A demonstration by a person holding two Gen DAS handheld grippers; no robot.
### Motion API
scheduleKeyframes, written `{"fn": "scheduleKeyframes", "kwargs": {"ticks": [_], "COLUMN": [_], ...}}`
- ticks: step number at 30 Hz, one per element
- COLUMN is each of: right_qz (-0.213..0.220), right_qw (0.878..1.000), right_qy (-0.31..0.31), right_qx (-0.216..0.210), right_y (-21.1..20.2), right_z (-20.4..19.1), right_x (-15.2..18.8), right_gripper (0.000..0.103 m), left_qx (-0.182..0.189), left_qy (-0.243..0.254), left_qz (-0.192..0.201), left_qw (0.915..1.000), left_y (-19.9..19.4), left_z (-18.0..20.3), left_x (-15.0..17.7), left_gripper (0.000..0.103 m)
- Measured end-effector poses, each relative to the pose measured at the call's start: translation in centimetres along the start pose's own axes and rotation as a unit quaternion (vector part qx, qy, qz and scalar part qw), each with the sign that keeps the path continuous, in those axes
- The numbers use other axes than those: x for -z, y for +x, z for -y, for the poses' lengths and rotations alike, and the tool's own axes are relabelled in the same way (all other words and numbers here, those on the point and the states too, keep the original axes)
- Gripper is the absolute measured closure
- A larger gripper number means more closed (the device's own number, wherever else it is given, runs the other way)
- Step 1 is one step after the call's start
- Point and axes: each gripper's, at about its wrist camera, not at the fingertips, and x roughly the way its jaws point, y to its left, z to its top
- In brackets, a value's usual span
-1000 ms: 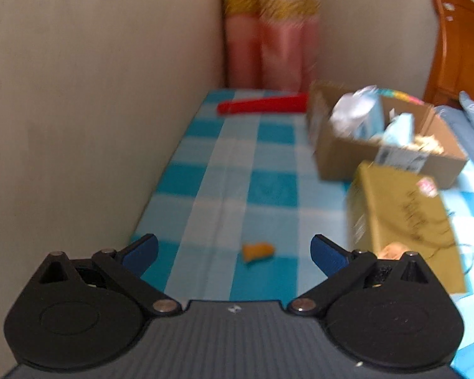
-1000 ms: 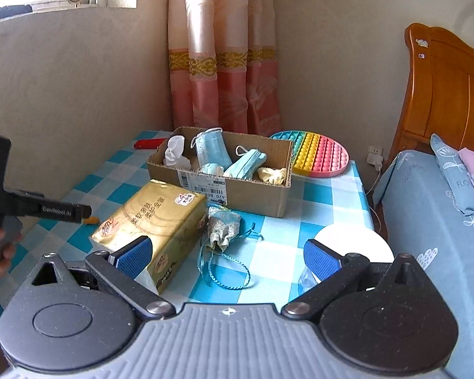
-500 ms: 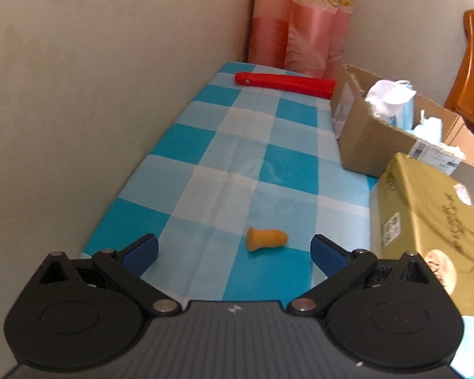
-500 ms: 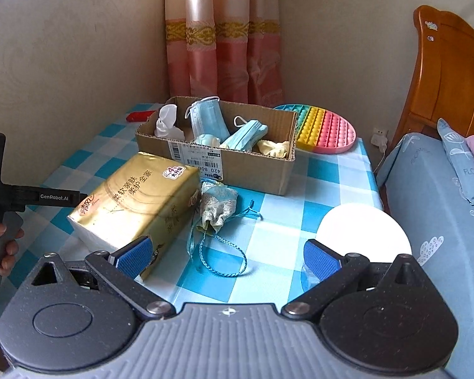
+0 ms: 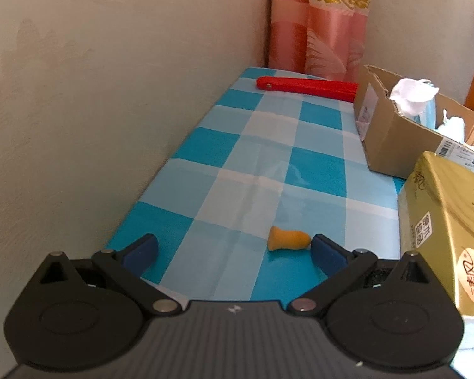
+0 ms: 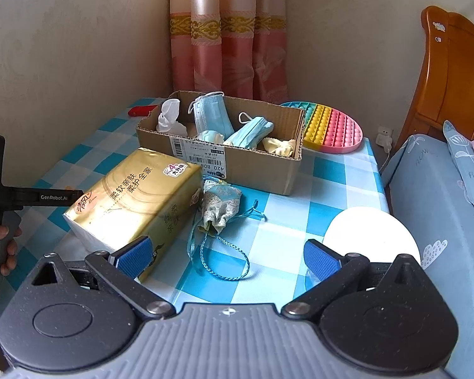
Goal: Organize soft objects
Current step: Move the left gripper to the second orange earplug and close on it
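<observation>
A home bedroom: carved orange wooden headboard (image 6: 452,72) and blue leaf-print bedding (image 6: 439,189) right of the fingers, pink gold-banded curtain (image 6: 227,47) ahead in the corner, desk under blue-and-white checked cloth (image 6: 331,173), plain plaster walls.

Earplug (image 5: 288,237) left of tissue pack (image 5: 448,227)
</observation>
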Motion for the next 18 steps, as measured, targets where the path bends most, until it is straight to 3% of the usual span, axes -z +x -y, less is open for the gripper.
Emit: {"fn": "scheduleKeyframes", "kwargs": {"ticks": [3, 8, 18], "right_qz": [-0.003, -0.006, -0.01], "right_qw": [1.0, 1.0, 1.0], "right_qy": [-0.001, 0.0, -0.001], "right_qx": [-0.001, -0.003, -0.007], "right_y": [0.2, 0.5, 0.9], "right_z": [0.0, 0.1, 0.1], "right_x": [0.1, 0.1, 0.3], "right_gripper": [0.0, 0.0, 0.0], "left_qx": [-0.007, 0.004, 0.03], "left_qy": [0.021, 0.053, 0.08], "left_qz": [0.011, 0.032, 0.04], "left_qw": [0.9997, 0.9981, 0.9955], "left_y": [-0.3, -1.3, -1.8], "left_z": [0.5, 1.7, 3.0], "left_x": [0.0, 0.3, 0.5], "left_gripper": [0.008, 0.045, 0.077]}}
